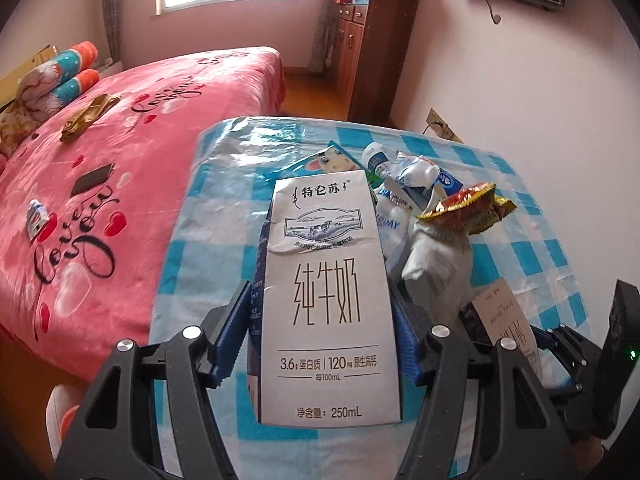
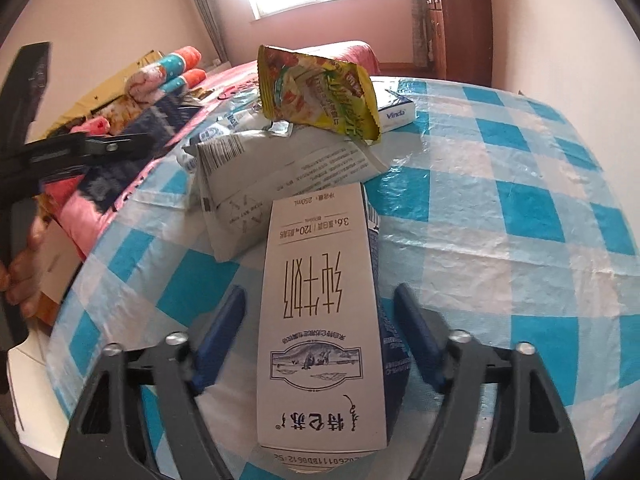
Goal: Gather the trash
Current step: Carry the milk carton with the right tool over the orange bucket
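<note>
My left gripper [image 1: 322,320] is shut on a white milk carton [image 1: 324,296], both blue pads pressing its sides, held above the blue-checked table [image 1: 532,256]. My right gripper [image 2: 320,344] stands open around a second white milk carton [image 2: 320,320] that lies on the table [image 2: 520,208]; gaps show on both sides. A trash pile lies beyond: a grey-white pouch [image 1: 436,264] [image 2: 288,168], a yellow-red snack wrapper [image 1: 468,204] [image 2: 320,92], crushed plastic bottles [image 1: 404,168] and a cartoon-cow carton [image 1: 332,160].
A pink bed [image 1: 120,160] stands left of the table, with a small yoghurt bottle [image 1: 36,220], a dark phone [image 1: 92,178], a gold wrapper [image 1: 86,116] and rolled pillows [image 1: 72,76]. A wooden cabinet [image 1: 376,52] stands at the far wall. A Vinda tissue pack [image 2: 394,110] lies on the table.
</note>
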The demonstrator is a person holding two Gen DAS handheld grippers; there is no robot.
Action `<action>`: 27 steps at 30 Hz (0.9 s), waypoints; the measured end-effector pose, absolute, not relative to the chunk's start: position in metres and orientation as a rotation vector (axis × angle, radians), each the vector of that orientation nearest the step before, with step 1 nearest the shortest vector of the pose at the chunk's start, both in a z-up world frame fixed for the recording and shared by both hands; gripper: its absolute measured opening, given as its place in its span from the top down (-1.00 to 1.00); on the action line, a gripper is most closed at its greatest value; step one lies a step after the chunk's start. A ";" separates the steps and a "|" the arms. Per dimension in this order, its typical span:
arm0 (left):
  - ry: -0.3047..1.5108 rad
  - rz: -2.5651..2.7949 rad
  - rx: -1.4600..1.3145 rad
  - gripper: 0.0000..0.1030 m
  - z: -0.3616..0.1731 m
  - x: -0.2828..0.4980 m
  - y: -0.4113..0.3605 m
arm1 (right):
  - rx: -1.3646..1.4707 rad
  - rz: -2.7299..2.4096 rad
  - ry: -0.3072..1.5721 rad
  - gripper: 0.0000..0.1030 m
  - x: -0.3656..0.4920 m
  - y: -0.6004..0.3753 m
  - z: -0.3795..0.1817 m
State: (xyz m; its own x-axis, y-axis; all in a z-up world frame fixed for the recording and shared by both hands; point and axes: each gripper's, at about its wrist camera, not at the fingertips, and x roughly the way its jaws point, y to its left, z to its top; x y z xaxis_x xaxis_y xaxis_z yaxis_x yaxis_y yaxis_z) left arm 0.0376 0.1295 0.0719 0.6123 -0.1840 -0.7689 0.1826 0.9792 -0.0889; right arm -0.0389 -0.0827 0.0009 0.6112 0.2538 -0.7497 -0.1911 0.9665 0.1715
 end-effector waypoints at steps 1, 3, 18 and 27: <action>0.880 -0.202 0.003 -0.25 0.072 0.032 0.132 | 0.072 0.254 0.876 -0.21 -0.039 -0.082 0.001; 0.871 -0.187 0.010 -0.25 0.072 0.023 0.136 | 0.067 0.251 0.876 -0.21 -0.040 -0.082 0.001; 0.761 -0.018 0.001 -0.25 0.089 -0.045 0.186 | 0.039 0.271 0.836 -0.08 -0.061 -0.073 0.013; 0.726 0.092 0.025 -0.25 0.096 -0.080 0.219 | 0.016 0.346 0.805 -0.08 -0.070 -0.046 0.034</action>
